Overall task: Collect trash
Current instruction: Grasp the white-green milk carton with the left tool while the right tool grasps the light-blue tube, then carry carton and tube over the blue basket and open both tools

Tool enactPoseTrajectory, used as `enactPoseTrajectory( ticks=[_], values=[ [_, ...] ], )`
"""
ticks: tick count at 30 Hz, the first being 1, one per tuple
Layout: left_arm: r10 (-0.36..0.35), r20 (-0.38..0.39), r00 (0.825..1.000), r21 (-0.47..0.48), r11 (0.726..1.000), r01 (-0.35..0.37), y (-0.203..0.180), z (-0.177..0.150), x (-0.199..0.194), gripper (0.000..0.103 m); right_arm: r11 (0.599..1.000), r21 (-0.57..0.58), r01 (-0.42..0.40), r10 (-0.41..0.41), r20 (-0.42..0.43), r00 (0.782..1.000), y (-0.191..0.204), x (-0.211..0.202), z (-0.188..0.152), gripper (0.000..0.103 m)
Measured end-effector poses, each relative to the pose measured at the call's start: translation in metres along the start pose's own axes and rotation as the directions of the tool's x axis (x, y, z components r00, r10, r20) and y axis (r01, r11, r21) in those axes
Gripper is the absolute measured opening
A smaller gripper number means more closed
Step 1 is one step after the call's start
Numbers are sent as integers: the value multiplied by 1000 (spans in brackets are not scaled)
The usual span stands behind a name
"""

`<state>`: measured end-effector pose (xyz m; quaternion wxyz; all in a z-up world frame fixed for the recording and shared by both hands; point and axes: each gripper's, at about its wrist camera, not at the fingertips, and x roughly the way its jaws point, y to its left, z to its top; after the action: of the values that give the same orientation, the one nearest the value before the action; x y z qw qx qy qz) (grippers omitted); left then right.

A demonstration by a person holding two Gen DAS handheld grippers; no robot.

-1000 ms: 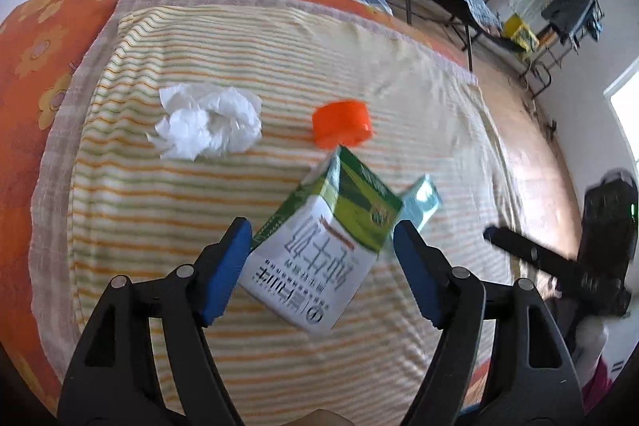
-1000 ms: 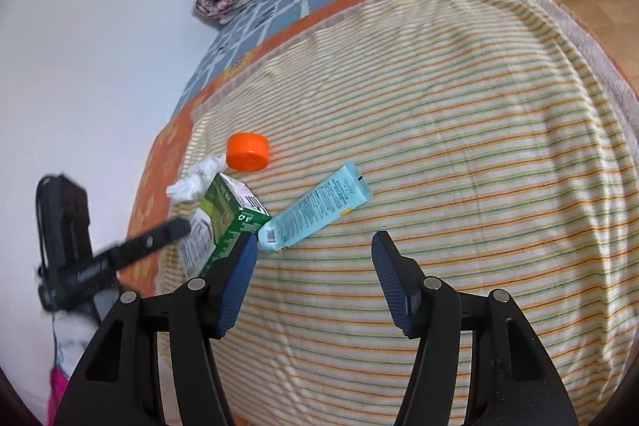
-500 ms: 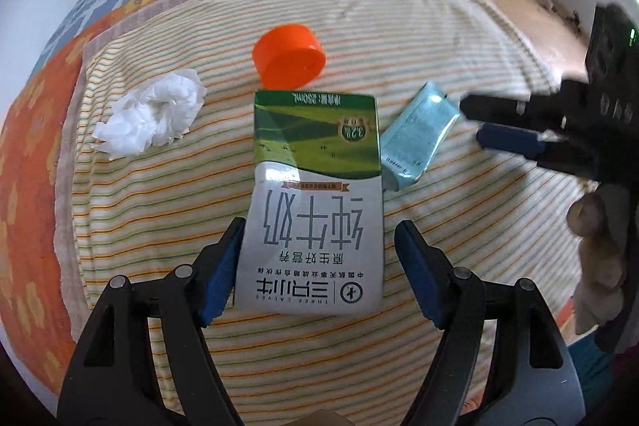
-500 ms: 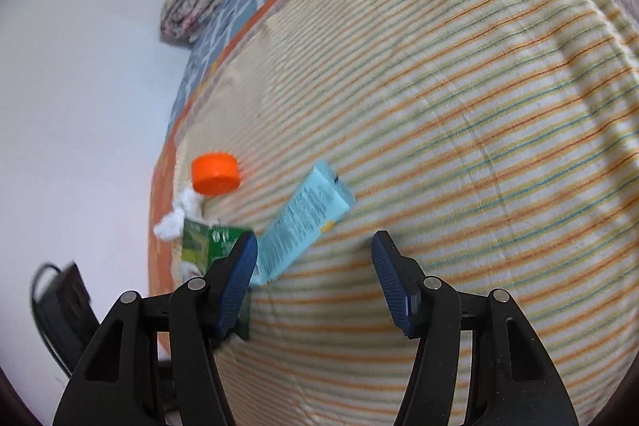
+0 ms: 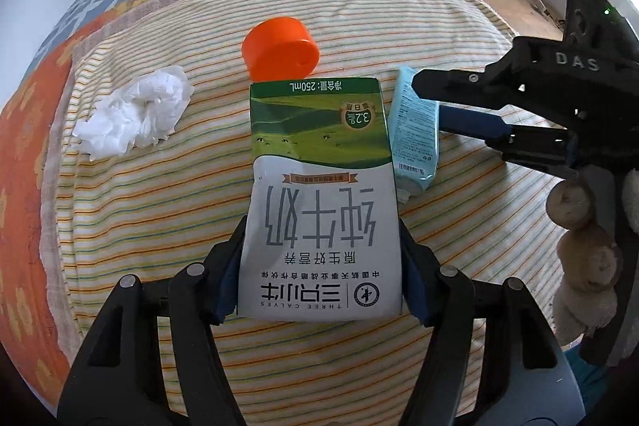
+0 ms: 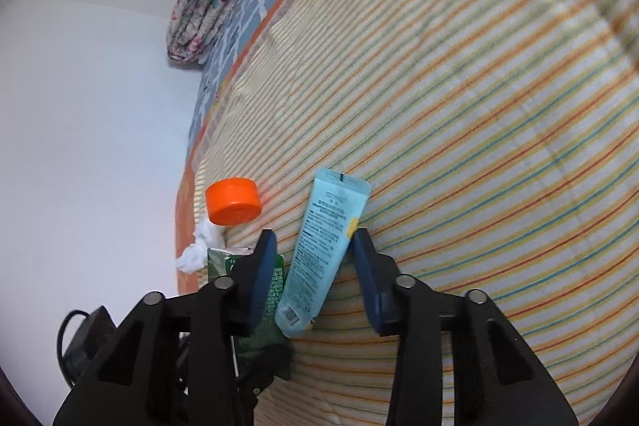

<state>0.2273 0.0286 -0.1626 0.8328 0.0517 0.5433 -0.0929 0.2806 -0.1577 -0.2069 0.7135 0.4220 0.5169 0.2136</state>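
Milk carton lay flat on striped sheet, lower end between blue pads of left gripper; jaws had just been closing, pads against both carton edges, pinching it. Light-blue tube lay just right of carton, touching or nearly so. Right gripper straddled tube; jaws had just been closing, right pad at tube's edge, left pad apart from it. Orange cap beyond carton's far end. Crumpled tissue off to left, apart.
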Motion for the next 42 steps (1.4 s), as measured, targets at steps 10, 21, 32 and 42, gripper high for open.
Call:
enactPoseTrajectory(
  ticks=[10,21,32,42],
  values=[
    [-5,6,1000,-1,1000,5,-1,0,0,67,1000,16,-24,25,-40,999,-1,10,-5,12],
    [-20,6,1000,-19,1000,20,-2,-8,-10,66,992,-123,8,-12,-37,999,28,0,-12,6],
    [-32,53,998,-71,997,36,7,-29,-49,66,960,-273,70,-69,13,998,44,-38,-23,6],
    [-38,107,994,-91,995,48,9,-52,-92,66,907,-412,81,-72,37,997,70,-77,-51,6]
  ],
)
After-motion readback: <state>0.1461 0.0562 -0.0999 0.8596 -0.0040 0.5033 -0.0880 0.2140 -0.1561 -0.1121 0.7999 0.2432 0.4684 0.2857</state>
